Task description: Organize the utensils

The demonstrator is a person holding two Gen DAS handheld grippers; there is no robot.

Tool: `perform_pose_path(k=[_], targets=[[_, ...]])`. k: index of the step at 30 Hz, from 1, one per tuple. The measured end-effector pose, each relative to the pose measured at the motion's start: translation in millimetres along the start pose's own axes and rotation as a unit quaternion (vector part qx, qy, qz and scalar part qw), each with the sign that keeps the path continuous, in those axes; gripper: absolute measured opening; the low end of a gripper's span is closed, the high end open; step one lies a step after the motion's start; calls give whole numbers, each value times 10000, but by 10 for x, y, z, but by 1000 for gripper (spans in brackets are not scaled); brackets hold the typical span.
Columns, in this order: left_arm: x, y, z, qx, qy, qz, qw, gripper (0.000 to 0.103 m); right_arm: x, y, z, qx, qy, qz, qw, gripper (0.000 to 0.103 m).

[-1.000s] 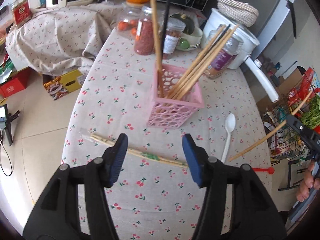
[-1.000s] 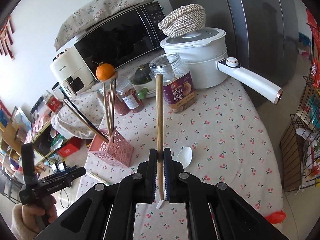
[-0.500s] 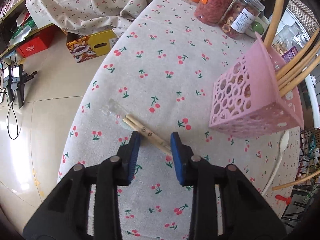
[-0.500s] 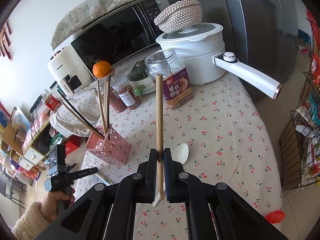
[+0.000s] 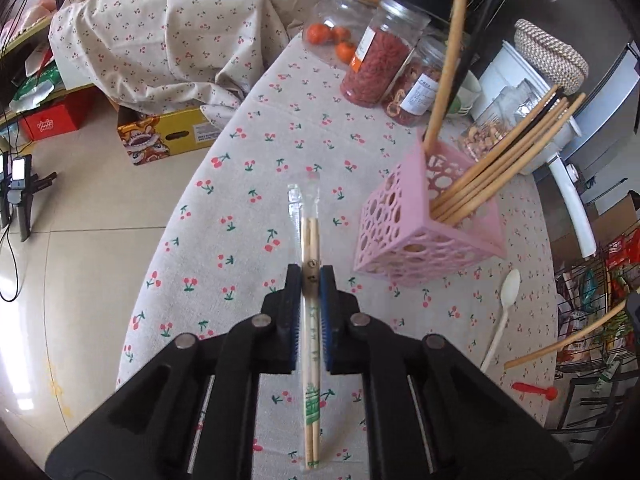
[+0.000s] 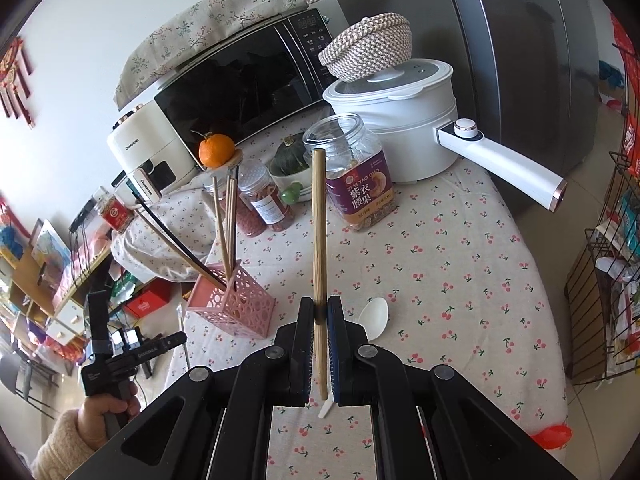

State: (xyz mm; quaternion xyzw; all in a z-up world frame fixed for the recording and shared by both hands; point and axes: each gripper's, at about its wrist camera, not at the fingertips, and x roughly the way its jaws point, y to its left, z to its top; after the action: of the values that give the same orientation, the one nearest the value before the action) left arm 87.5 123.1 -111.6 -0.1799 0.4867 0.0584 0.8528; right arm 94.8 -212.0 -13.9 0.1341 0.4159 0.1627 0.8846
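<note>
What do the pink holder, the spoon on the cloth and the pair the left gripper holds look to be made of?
Pink holder: likely moulded plastic, matt, with cut-out round holes.
Spoon: probably plastic, plain white, slightly glossy.
Wrapped chopsticks: pale wood or bamboo by their grain and tone, inside a clear film sleeve with green print, clamped in the left gripper.

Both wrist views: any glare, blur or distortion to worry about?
Left wrist: sharp, window glare on the floor tiles, strong fisheye bend at the table edge. Right wrist: sharp, evenly lit, fridge edges bowed, corners vignetted black.
</note>
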Motion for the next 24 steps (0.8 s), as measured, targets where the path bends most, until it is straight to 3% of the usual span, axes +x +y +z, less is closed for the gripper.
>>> perform_pose_path(k=[5, 6, 12, 16, 17, 19, 20, 21, 24], targets=[[-565, -148, 71, 230, -856, -297, 9956, 9, -141, 133, 13, -142, -246, 135, 9995, 7], [-663, -165, 99, 273, -1006, -385, 9938, 0, -172, 153, 17, -161, -301, 168, 9993, 6], [-1243, -345, 128, 601, -1864, -752, 9778, 0, -287, 261, 53, -265, -541, 284, 9978, 6], [-1010, -310, 204, 548, -1402, -566, 9870, 0, -227, 281, 49, -268, -454, 308, 9981, 6], [-890, -262, 224, 458, -1218, -401, 9907, 4, -200, 276, 44, -266, -413, 305, 9983, 6], [-635, -102, 274, 187, -809, -222, 9963, 23, -152, 259, 35, -251, -330, 297, 9987, 6], [-504, -20, 297, 49, -583, -175, 9981, 38, -135, 244, 31, -234, -297, 294, 9989, 6], [-374, 53, 333, -66, -390, -138, 9991, 44, -116, 229, 34, -220, -267, 292, 9990, 6], [-46, 128, 425, -50, -72, 58, 9999, 48, -86, 172, 45, -152, -233, 267, 9993, 7]])
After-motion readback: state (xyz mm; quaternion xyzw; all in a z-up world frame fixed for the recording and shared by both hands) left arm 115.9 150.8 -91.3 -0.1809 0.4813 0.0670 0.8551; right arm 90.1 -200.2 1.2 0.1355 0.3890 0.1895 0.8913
